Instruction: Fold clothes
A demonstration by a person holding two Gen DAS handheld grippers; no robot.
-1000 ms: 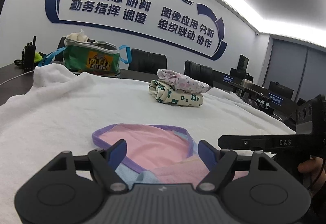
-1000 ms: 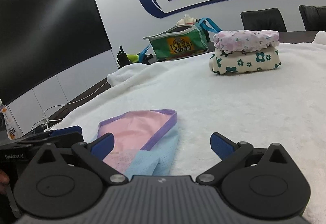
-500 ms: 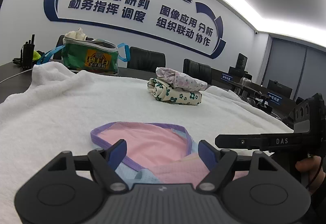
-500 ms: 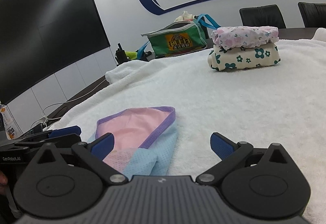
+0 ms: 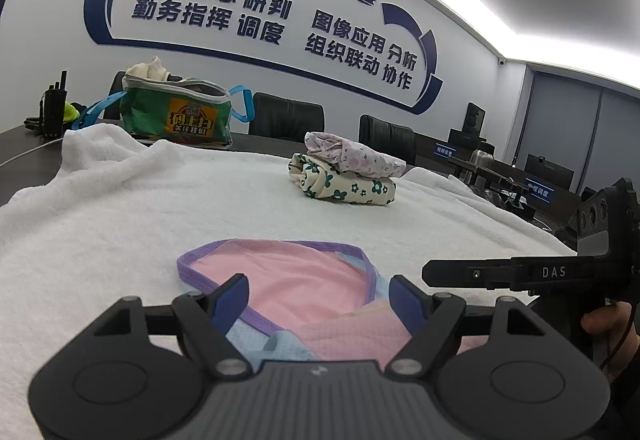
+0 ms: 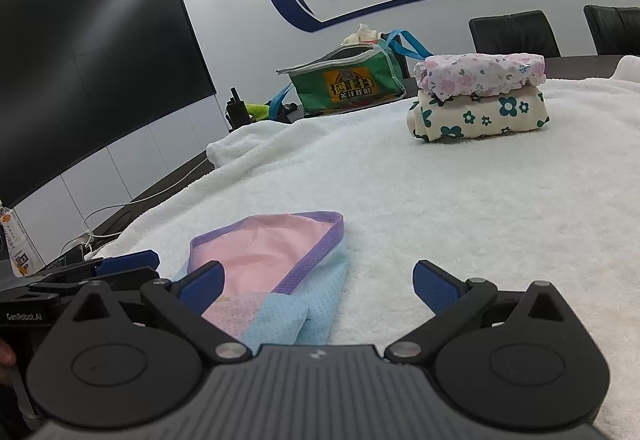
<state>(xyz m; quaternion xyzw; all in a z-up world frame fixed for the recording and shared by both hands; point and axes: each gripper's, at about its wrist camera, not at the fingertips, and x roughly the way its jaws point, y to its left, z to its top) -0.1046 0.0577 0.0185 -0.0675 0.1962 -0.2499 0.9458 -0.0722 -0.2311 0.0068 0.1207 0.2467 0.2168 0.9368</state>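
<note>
Pink garment (image 5: 296, 280) with a purple band and pale blue mesh is lying flat on the white towel (image 5: 132, 207), low in the centre of the left wrist frame and lower left of centre in the right wrist frame (image 6: 276, 256). Left gripper (image 5: 318, 298) is hovering over its near edge with jaws spread apart and nothing pinched between the blue pads (image 5: 232, 298). Right gripper (image 6: 318, 282) is sitting just to the garment's right side, jaws likewise standing wide and gripping nothing; its left pad is overlapping the cloth in the frame, though I cannot tell whether it is touching. Two folded floral garments (image 5: 348, 175) are sitting stacked, right of centre in the left frame and in the upper right of the right frame. A green bag (image 5: 176, 115) is standing beyond the towel, at the upper left of the left frame.
</note>
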